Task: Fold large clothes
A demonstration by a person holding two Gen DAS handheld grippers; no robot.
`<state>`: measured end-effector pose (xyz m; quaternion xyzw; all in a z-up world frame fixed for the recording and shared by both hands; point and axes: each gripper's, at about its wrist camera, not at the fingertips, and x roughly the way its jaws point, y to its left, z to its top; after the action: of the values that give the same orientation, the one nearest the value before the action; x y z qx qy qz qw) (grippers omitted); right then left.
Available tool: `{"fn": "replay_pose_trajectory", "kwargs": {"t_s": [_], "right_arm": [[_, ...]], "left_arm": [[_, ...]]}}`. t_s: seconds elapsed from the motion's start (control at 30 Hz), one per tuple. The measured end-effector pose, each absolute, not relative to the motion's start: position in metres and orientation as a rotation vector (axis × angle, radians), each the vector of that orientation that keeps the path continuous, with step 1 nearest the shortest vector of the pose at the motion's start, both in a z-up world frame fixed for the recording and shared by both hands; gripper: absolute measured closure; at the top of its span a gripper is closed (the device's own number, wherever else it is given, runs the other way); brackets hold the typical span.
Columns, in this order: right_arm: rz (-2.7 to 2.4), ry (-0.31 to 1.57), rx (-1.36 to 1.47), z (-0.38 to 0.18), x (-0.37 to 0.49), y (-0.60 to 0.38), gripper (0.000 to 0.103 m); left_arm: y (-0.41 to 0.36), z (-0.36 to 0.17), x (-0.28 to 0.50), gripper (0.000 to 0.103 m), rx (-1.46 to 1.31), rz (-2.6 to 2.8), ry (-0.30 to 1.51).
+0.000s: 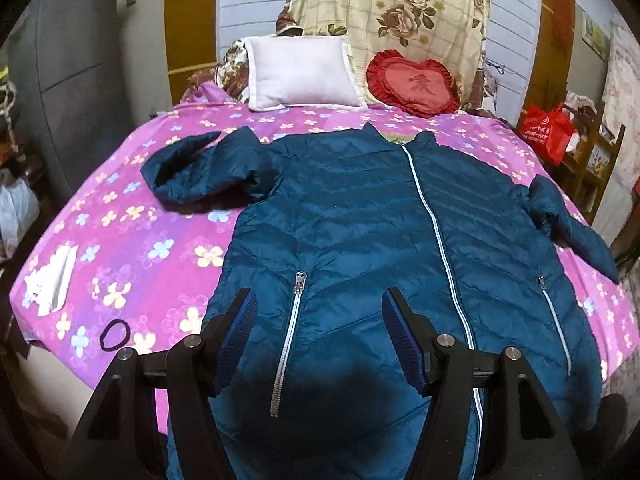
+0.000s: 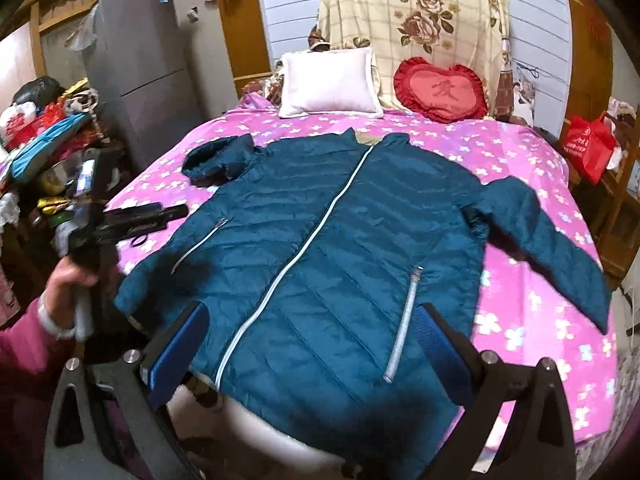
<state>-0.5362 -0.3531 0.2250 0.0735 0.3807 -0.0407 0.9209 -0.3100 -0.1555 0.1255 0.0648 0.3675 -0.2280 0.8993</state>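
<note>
- The bed point(image 1: 132, 240), under a pink flowered sheet, fills both views; its near edge curves from 7 to 5 o'clock, and bare sheet lies open at 9 o'clock and at 3 o'clock of the jacket.
- The teal quilted jacket point(image 1: 352, 220) lies flat, front up and zipped, in the middle of the bed, collar toward 12 o'clock; its hem hangs over the near edge at 6 o'clock.
- One sleeve point(image 1: 196, 168) is bunched at 10 o'clock; the other sleeve point(image 2: 556, 240) reaches toward the bed's side edge at 3 o'clock.
- A white pillow point(image 1: 300, 72) and a red heart cushion point(image 1: 412, 84) sit at 12 o'clock, well apart from the collar.
- The left gripper point(image 1: 316, 344) hovers over the hem, fingers spread wide and empty.
- The right gripper point(image 2: 312, 356) is likewise spread wide above the hem, gripping nothing.
- A hand point(image 2: 68, 280) in a pink sleeve holds the left gripper's handle at 9 o'clock.
- White folded paper point(image 1: 52, 280) and a dark hair tie point(image 1: 116, 334) lie near the bed's edge at 8 o'clock.
</note>
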Motion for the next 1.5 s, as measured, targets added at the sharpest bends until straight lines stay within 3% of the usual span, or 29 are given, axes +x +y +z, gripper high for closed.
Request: {"fn": "replay_pose_trajectory", "kwargs": {"t_s": [0.47,1.5], "right_arm": [[-0.227,0.728,0.283,0.162,-0.443,-0.337,0.0],[-0.367,0.731,0.252,0.135,-0.398,-0.366,0.0]], "left_arm": [[-0.173,0.126,-0.303,0.063,0.114,-0.433,0.738],[-0.195,0.106,-0.272,0.063,0.146,-0.399,0.762]]}}
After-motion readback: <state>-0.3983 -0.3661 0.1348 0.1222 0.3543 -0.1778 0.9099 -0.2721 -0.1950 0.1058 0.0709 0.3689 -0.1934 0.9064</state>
